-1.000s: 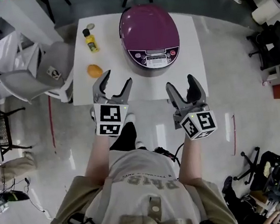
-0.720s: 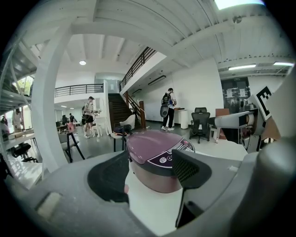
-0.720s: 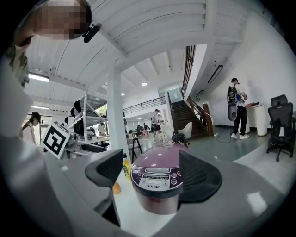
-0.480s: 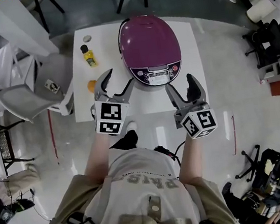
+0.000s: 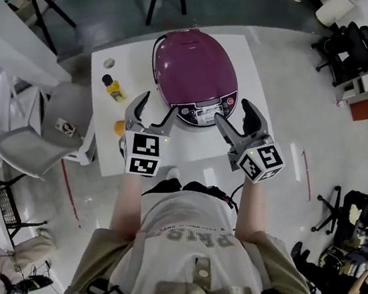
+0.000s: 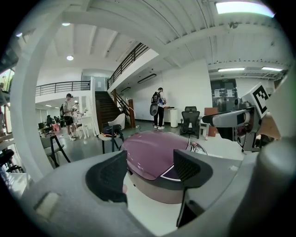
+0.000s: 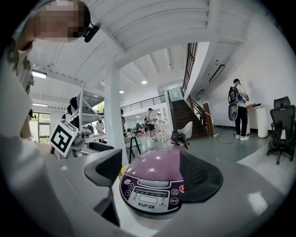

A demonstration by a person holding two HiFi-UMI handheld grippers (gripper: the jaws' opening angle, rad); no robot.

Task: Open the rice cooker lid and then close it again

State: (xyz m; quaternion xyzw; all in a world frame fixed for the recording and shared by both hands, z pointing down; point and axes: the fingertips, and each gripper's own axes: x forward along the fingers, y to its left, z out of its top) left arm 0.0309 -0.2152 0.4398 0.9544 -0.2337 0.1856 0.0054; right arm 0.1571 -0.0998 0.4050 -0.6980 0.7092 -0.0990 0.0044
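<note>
White desk (image 5: 252, 53) on a shiny floor carries the purple rice cooker (image 5: 194, 74), lid down, control panel facing the person. Left hand-held gripper (image 5: 157, 106) sits at the cooker's front-left corner, jaws apart, gripping nothing. Right hand-held gripper (image 5: 233, 111) is just in front of the panel, jaws apart too, not touching it. Small yellow bottle (image 5: 113, 88) and an orange (image 5: 121, 127) lie left of the cooker.

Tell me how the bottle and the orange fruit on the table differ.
The bottle is yellow, dark-capped and elongated; the orange fruit is round. The bottle shows whole; the left gripper partly hides the fruit. Both sit on the white table, left of the rice cooker.
</note>
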